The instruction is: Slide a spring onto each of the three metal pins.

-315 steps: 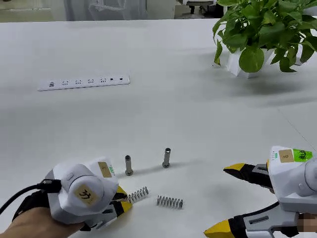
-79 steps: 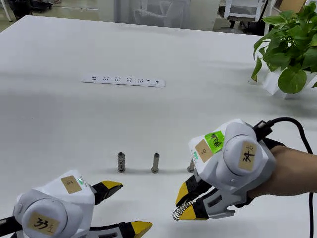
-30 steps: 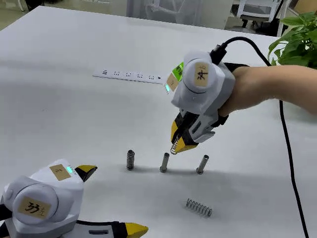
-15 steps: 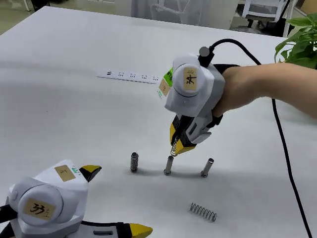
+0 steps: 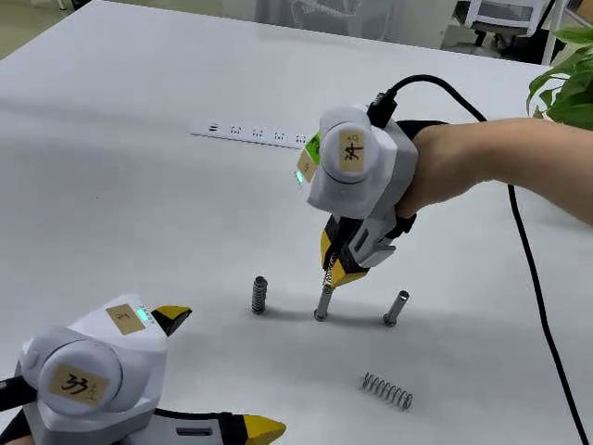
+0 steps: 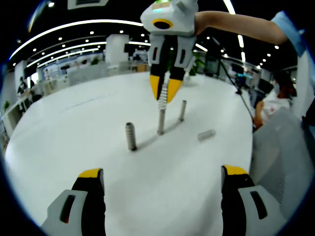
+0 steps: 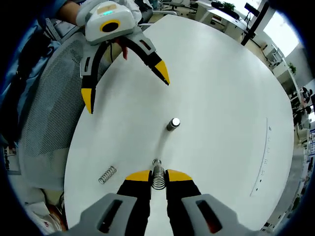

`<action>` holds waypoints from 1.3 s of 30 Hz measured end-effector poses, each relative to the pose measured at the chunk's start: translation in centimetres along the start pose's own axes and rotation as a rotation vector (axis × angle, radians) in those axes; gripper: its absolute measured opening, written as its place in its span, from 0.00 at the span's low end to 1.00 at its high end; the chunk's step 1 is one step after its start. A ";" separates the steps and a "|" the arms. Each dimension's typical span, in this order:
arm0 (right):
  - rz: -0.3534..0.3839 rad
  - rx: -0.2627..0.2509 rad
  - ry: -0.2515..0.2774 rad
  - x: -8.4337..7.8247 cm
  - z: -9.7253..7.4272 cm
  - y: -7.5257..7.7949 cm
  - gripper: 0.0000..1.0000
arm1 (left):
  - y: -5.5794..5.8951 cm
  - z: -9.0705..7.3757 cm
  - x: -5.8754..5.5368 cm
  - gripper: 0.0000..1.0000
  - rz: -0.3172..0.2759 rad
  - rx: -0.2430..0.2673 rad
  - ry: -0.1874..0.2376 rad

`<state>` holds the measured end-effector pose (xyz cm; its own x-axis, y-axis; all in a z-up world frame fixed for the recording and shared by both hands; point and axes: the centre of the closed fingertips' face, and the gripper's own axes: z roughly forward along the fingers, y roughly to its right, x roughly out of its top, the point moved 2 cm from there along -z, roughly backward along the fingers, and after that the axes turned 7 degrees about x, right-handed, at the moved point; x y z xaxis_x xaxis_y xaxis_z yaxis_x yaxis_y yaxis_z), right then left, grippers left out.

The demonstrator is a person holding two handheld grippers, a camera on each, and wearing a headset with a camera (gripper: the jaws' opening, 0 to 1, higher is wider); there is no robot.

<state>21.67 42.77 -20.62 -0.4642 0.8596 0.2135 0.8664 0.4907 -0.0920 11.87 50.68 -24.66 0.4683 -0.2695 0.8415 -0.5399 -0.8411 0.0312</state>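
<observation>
Pinching a spring (image 5: 329, 270) upright, your right gripper (image 5: 337, 276) has its jaws closed on the coil, whose lower end meets the top of the middle pin (image 5: 321, 304). The left pin (image 5: 259, 294) wears a coil; the right pin (image 5: 396, 308) stands bare. A loose spring (image 5: 386, 391) lies nearer you. Your left gripper (image 5: 220, 371) hangs wide open, holding nothing, well apart from the pins. A power strip (image 5: 255, 135) lies beyond them.

A broad white table (image 5: 130, 158) is stretching away under soft, even light, with a white power strip (image 5: 259, 135) lying flat far out on its top and green plant leaves (image 5: 567, 79) reaching in at the right edge. In the left gripper view, long curved ceiling light strips (image 6: 88, 22) are glowing over an open office, and a grey mesh chair back (image 7: 51, 115) is standing beside the table in the right gripper view.
</observation>
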 end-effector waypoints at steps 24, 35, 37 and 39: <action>-0.004 0.015 -0.029 -0.1 1.5 0.0 0.12 | 0.0 -0.2 -0.8 0.97 -0.018 -0.006 -0.013; -0.003 0.015 -0.063 -0.5 3.3 0.1 0.12 | 0.0 -0.3 -0.9 0.98 -0.021 -0.004 -0.011; 0.007 0.015 -0.063 -0.6 3.6 0.1 0.12 | -0.1 -0.3 -1.0 0.98 -0.022 -0.001 -0.013; 0.011 0.015 -0.062 -0.6 4.0 0.2 0.12 | -0.2 -0.4 -1.1 0.98 -0.024 0.000 -0.015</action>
<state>21.36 42.88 -24.67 -0.4657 0.8718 0.1522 0.8687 0.4831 -0.1091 11.18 51.33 -25.35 0.4917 -0.2564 0.8322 -0.5282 -0.8476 0.0509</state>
